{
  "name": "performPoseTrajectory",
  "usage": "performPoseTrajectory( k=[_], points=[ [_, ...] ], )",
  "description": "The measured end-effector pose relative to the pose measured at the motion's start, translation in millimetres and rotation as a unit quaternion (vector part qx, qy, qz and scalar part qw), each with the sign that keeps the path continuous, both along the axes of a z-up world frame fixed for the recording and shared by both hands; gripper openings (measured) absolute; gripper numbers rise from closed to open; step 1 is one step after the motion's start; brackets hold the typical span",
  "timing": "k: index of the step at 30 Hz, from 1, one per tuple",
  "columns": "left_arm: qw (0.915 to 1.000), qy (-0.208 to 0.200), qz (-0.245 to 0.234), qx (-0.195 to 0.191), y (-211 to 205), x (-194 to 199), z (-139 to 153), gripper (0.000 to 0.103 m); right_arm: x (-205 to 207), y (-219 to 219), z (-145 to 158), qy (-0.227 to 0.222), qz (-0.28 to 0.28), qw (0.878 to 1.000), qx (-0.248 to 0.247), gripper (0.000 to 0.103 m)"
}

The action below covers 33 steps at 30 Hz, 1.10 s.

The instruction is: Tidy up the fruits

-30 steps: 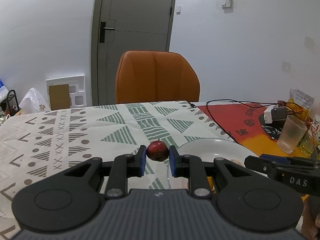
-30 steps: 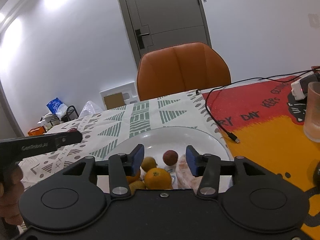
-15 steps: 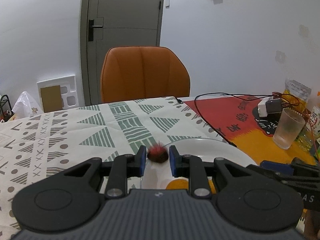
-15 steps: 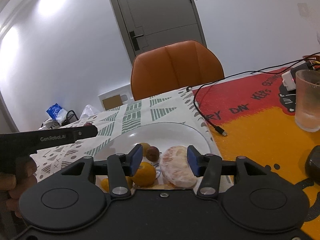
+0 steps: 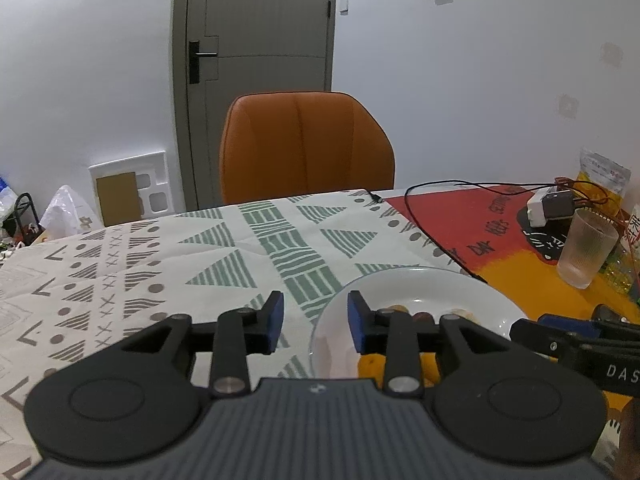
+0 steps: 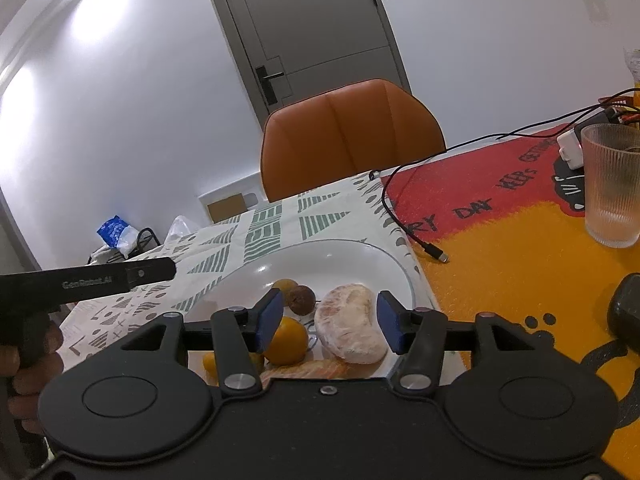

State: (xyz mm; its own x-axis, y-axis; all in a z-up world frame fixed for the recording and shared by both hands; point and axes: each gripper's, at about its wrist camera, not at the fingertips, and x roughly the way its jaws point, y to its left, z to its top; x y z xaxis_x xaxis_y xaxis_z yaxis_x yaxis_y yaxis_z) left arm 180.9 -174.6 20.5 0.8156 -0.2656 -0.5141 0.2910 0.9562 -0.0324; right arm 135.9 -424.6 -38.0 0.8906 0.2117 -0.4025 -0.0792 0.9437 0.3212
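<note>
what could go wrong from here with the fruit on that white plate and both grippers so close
1. The right gripper, jaws opening, straddles the peeled pale citrus piece; closing hard may crush it.
2. The small round orange fruit touches its left finger, so a sweep could roll it across the white plate.
3. The empty left gripper, jaws opening, hovers at the rim and may bump the right one.

Left wrist view: looks forward and slightly down along its fingers, low over the patterned tablecloth point(image 5: 120, 264), just left of the white plate point(image 5: 472, 292), facing the orange chair point(image 5: 306, 146).
Right wrist view: sits close over the white plate point(image 6: 340, 256), looks forward and down, tilted, facing the orange chair point(image 6: 352, 136).
Shared: plate, chair, grey door point(image 5: 260, 60), black cable point(image 6: 404, 224), ribbed glass point(image 5: 586, 250).
</note>
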Motion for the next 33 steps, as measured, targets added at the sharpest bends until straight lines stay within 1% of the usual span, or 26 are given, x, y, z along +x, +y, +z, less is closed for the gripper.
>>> performPoseTrajectory(
  k=[2,3,5,7,9,11,13,15,17,19,20,22,24,26,33],
  points=[
    [1.0000,-0.002,0.003,0.002,5.0,-3.7,0.6,0.040,-1.7,1.9,0.6,0.000,0.003,1.000,-0.001,0.054],
    [1.0000,-0.003,0.004,0.005,7.1,-5.5,0.8,0.042,-2.7,2.8,0.9,0.000,0.004,1.000,-0.002,0.056],
    [0.9999,-0.004,0.009,0.009,12.2,-8.7,1.7,0.051,-4.4,4.1,1.7,-0.001,0.003,1.000,-0.004,0.060],
    [0.9999,-0.005,0.015,0.003,18.6,-11.9,4.0,0.057,-5.9,5.7,2.4,0.000,0.005,1.000,-0.005,0.064],
    [0.9998,-0.008,0.020,-0.003,23.6,-15.3,6.2,0.063,-7.8,8.5,3.2,0.000,0.008,1.000,-0.007,0.065],
    [0.9995,-0.013,0.027,0.000,27.4,-19.2,8.2,0.077,-10.3,11.5,4.4,0.000,0.012,1.000,-0.009,0.068],
    [0.9991,-0.021,0.035,0.006,30.6,-23.4,10.6,0.083,-13.0,15.2,6.4,-0.002,0.015,1.000,-0.011,0.074],
    [0.9989,-0.028,0.038,0.003,35.0,-28.4,12.6,0.084,-15.1,18.2,8.9,-0.004,0.018,1.000,-0.014,0.078],
    [0.9987,-0.028,0.040,-0.012,41.6,-32.8,14.2,0.087,-17.9,21.6,11.1,-0.005,0.019,1.000,-0.016,0.085],
    [0.9985,-0.024,0.043,-0.022,47.5,-36.4,15.3,0.091,-20.2,24.7,13.1,-0.007,0.020,1.000,-0.017,0.096],
    [0.9984,-0.023,0.048,-0.019,50.2,-38.4,15.7,0.091,-20.9,26.0,14.0,-0.007,0.019,1.000,-0.016,0.098],
    [0.9978,-0.024,0.058,-0.018,55.9,-41.9,16.7,0.092,-23.2,29.1,14.9,-0.007,0.018,1.000,-0.013,0.100],
    [0.9974,-0.020,0.062,-0.030,64.1,-45.8,17.4,0.092,-25.9,33.4,15.3,-0.004,0.020,1.000,-0.010,0.103],
    [0.9970,-0.017,0.066,-0.037,71.6,-50.4,18.1,0.093,-30.0,38.6,15.2,-0.005,0.019,1.000,-0.008,0.103],
    [0.9961,-0.018,0.077,-0.039,93.3,-71.0,23.2,0.093,-38.4,61.1,13.7,-0.007,0.022,1.000,-0.003,0.103]
  ],
)
